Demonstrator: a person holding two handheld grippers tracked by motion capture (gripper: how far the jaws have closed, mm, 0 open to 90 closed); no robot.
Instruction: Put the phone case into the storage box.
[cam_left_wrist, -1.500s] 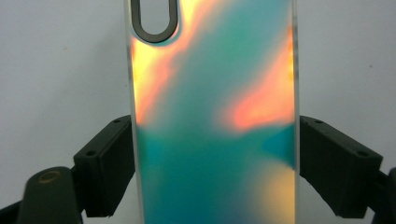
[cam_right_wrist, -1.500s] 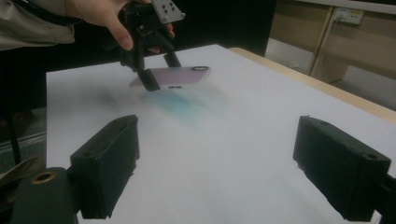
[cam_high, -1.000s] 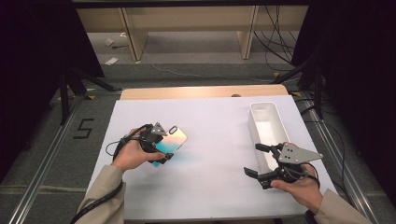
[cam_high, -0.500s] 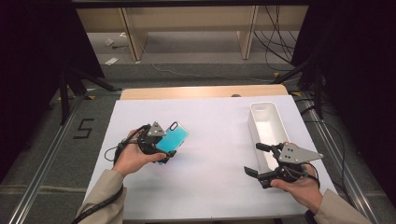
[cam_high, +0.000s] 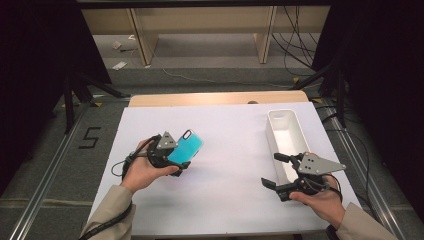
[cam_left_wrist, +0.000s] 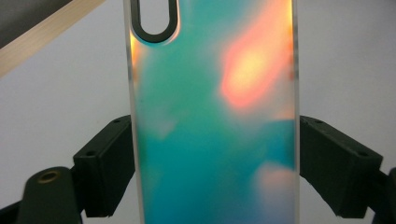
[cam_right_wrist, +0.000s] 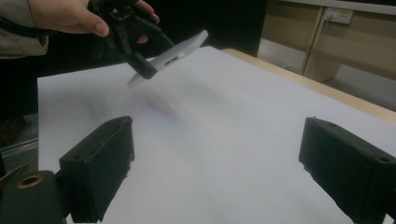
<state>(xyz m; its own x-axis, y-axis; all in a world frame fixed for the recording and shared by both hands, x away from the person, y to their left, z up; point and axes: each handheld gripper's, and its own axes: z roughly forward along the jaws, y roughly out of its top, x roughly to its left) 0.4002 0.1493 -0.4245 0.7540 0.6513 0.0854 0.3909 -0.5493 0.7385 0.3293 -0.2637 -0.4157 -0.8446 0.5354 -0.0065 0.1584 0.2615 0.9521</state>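
A phone case (cam_high: 185, 147) with a shimmering teal and orange back is held tilted above the white table sheet (cam_high: 230, 145) at the left. My left gripper (cam_high: 172, 160) is shut on its lower end, one jaw on each long edge. In the left gripper view the phone case (cam_left_wrist: 212, 112) stands between the two black jaws, camera cut-out at the top. My right gripper (cam_high: 274, 171) hovers open at the right front, with nothing between its jaws. From the right gripper view, the phone case (cam_right_wrist: 168, 58) hangs off the sheet in the left gripper (cam_right_wrist: 135, 65).
A white oblong bin (cam_high: 286, 137) stands at the right of the sheet, just beyond the right gripper. A wooden table edge (cam_high: 215, 98) runs along the back. Cables trail from both grippers. Dark floor and rails surround the table.
The left gripper has lifted the phone case off the sheet and tilted it up, moving slightly right. The right gripper has stayed in place.
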